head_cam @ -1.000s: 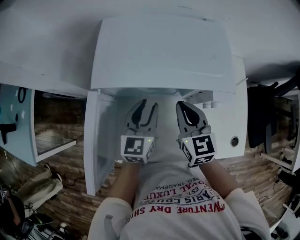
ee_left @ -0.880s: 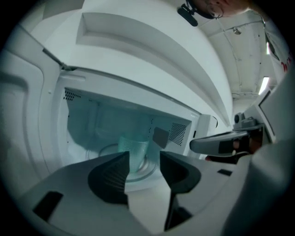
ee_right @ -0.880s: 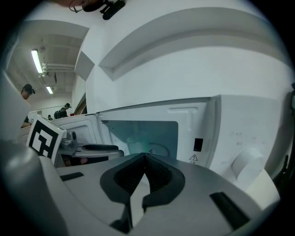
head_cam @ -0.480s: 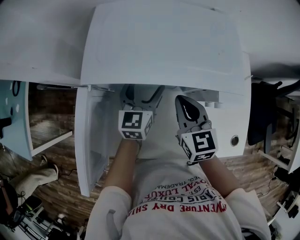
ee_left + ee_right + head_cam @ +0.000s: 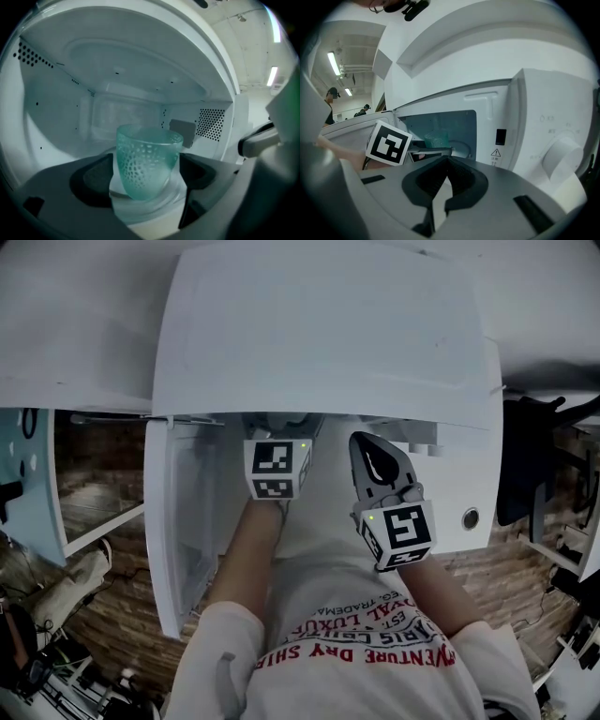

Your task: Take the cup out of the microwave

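Note:
A translucent green cup (image 5: 147, 161) with a dotted pattern stands upright on the glass turntable (image 5: 140, 208) inside the white microwave (image 5: 328, 334). My left gripper (image 5: 146, 174) reaches into the cavity. Its jaws have just been opening and now stand wide, one on each side of the cup, with no clear press on it. In the head view only its marker cube (image 5: 277, 468) shows under the microwave's top edge. My right gripper (image 5: 370, 451) hangs shut and empty outside the opening, in front of the control panel. The right gripper view shows the cup (image 5: 436, 139) deep in the cavity, behind the left cube (image 5: 389, 143).
The microwave door (image 5: 173, 521) hangs open to the left. A control knob (image 5: 470, 518) sits on the panel at the right. A dark chair (image 5: 525, 465) stands further right. A wooden floor lies below.
The left gripper has gone forward into the microwave, so its jaws are now hidden under the top edge in the head view. The right gripper has stayed in place.

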